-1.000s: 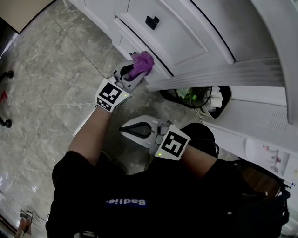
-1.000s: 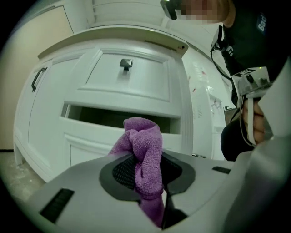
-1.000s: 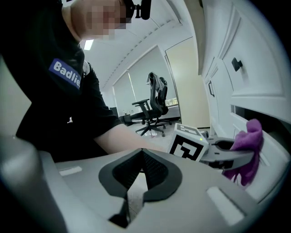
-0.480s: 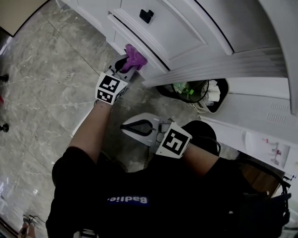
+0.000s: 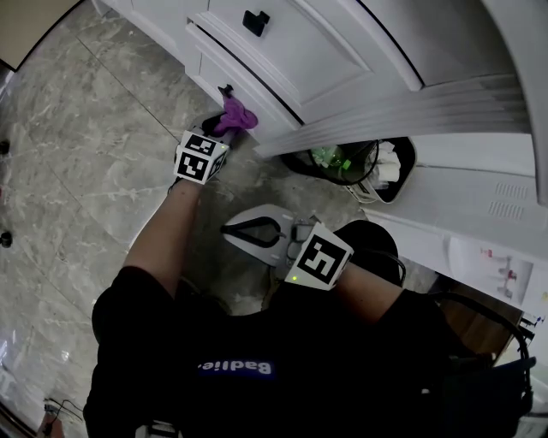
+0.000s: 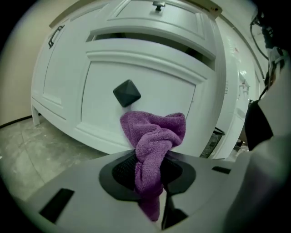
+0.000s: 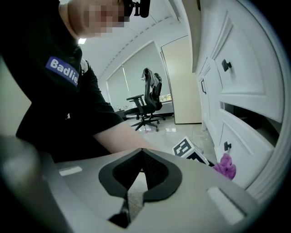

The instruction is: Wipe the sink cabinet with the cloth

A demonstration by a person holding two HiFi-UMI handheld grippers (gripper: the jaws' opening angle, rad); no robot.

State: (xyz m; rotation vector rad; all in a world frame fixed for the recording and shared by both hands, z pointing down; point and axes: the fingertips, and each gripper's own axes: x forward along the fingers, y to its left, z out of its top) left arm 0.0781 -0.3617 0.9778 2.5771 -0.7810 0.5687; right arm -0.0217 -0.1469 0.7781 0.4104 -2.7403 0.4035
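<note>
One white cabinet (image 5: 325,51) fills the top of the head view, above a marbled floor (image 5: 77,171). One black bin (image 5: 409,175) holding rubbish stands at the cabinet's foot. I hold two tongs. My left tongs (image 6: 151,175) are clenched on the one purple cloth (image 6: 154,136). My right tongs (image 7: 136,177) are pressed together on nothing, low and near my body. The cloth's long axis runs along the left tongs, its tail nipped between them. Its bunched end points at a drawer front, just under the lower knob (image 5: 226,90). An upper knob (image 5: 255,21) sits further up, making two black knobs in the head view. I cannot tell whether the cloth touches the front.
</note>
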